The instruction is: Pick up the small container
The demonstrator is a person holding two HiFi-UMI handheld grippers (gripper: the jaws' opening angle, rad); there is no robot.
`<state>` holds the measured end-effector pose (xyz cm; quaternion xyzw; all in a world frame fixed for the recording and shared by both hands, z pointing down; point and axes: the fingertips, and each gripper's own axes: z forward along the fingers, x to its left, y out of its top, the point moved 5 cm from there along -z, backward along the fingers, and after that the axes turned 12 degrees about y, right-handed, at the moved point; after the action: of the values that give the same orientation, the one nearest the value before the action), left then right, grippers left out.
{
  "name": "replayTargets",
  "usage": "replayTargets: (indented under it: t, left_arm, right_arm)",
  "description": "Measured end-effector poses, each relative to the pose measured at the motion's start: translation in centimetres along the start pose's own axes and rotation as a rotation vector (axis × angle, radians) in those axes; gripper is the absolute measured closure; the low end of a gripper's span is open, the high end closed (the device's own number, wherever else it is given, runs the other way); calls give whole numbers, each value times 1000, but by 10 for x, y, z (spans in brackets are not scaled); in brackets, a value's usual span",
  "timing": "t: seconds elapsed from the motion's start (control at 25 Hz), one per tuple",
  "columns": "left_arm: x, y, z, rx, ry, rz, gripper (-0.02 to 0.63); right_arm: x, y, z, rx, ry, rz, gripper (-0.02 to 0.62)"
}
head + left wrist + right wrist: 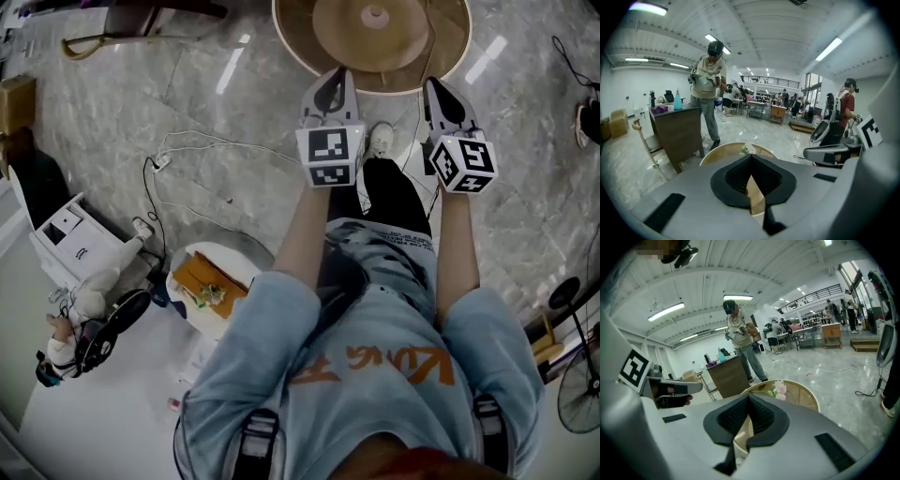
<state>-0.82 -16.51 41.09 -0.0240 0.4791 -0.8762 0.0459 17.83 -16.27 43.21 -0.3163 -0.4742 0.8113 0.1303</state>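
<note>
Two bare forearms reach forward from a light blue shirt (375,356), each hand carrying a gripper with a marker cube. The left gripper (336,80) has its jaws pressed together at the tips with nothing between them. The right gripper (436,86) is likewise closed and empty. Both hang above the grey marble floor (216,141), their tips near the closest rim of a round wooden table (298,47). At the table's middle stands a small pink-and-white bunch of flowers (778,389); whether it sits in the small container is too small to tell. Farther off are a dark wooden desk (675,133) and a standing person (710,84).
</note>
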Motion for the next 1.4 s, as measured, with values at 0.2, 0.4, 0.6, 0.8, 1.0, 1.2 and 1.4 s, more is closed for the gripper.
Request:
replayTargets:
  t: [0.2, 0.4, 0.6, 0.8, 1.0, 1.2, 1.4]
  left_arm:
    - [9, -28, 39, 19, -50, 44, 583]
    - [12, -50, 70, 28, -81, 65, 583]
    - [14, -79, 88, 70, -96, -39, 583]
    - [8, -102, 106, 81, -101, -88, 582]
    - [17, -123, 142, 76, -103, -80, 582]
    - [26, -138, 159, 92, -99, -71, 582]
    - [27, -147, 161, 114, -125, -71, 583]
  right_arm:
    - [-8, -36, 26, 36, -10, -86, 583]
    - [-19, -68, 52, 85, 1, -105, 583]
    - [-21, -84, 75, 114, 8, -126, 583]
    - [-28, -93, 91, 130, 23, -144, 583]
    - [-45, -120, 123, 140, 7, -156, 583]
    - [-58, -138, 144, 140, -24, -131, 583]
    - [-70, -149, 160, 176, -38, -140, 555]
